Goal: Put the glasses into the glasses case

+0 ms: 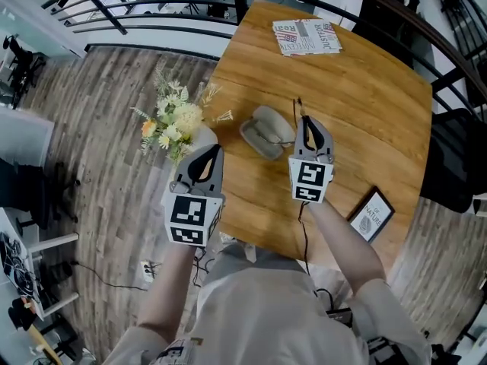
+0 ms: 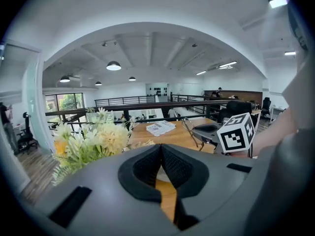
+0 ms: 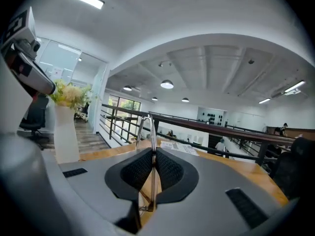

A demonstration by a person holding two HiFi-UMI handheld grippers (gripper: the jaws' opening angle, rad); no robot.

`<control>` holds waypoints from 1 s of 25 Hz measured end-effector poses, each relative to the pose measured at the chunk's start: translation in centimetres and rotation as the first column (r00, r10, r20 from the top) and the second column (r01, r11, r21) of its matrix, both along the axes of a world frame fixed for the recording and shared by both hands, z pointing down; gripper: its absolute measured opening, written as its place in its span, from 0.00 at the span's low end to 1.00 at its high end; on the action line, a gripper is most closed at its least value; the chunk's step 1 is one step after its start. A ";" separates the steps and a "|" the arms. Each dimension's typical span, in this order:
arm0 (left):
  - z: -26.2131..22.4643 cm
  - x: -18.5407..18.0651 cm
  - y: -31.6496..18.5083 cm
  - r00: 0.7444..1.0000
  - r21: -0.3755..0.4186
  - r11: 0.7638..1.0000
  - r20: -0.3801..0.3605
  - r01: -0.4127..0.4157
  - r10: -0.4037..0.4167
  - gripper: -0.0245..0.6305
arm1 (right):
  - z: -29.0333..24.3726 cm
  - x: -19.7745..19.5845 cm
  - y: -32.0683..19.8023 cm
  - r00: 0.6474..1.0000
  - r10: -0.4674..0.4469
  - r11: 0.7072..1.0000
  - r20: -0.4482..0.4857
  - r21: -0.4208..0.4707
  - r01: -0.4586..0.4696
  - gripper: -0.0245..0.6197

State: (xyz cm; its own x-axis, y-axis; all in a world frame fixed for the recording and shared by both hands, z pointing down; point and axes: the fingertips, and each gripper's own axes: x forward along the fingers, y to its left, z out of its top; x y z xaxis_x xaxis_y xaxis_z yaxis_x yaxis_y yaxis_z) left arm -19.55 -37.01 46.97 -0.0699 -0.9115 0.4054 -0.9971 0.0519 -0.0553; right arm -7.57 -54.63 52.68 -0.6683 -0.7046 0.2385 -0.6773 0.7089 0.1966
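An open grey glasses case (image 1: 265,132) lies in the middle of the wooden table (image 1: 373,97). Just right of the case, my right gripper (image 1: 305,120) is shut on the thin-framed glasses (image 3: 149,132), which stand upright between its pads. From the side, the left gripper view shows the glasses (image 2: 192,132) raised beside the case (image 2: 208,129). My left gripper (image 1: 214,150) hovers at the table's left edge, shut with nothing between its pads (image 2: 147,168). It sits left of the case and near the flowers.
A vase of white and yellow flowers (image 1: 172,120) stands at the table's left edge, close to my left gripper. A magazine (image 1: 307,36) lies at the far end. A small framed card (image 1: 371,214) rests near the front right corner. A dark railing (image 1: 152,21) runs beyond the table.
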 end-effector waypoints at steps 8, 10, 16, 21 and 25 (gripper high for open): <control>4.2 -1.2 0.1 0.999 -0.085 0.996 -0.031 0.036 -0.038 0.06 | 8.0 -3.0 0.0 0.989 -0.035 0.996 -0.144 -0.084 0.023 0.11; 5.2 -1.3 0.4 0.999 -0.113 0.993 -0.030 0.033 -0.036 0.06 | 9.7 -3.7 0.5 0.984 -0.048 0.994 -0.169 -0.108 0.030 0.11; 7.6 -1.2 0.8 0.999 -0.163 0.987 -0.044 0.018 -0.025 0.06 | 13.6 -5.9 2.9 0.952 -0.155 0.980 -0.264 -0.163 0.114 0.11; 8.9 -0.7 1.6 0.996 -0.182 0.983 -0.085 0.001 -0.017 0.06 | 16.3 -7.6 4.6 0.897 -0.275 0.951 -0.345 -0.235 0.201 0.14; 9.3 -0.3 2.5 0.992 -0.190 0.982 -0.126 -0.008 -0.016 0.06 | 17.2 -8.3 5.9 0.866 -0.343 0.925 -0.364 -0.293 0.243 0.17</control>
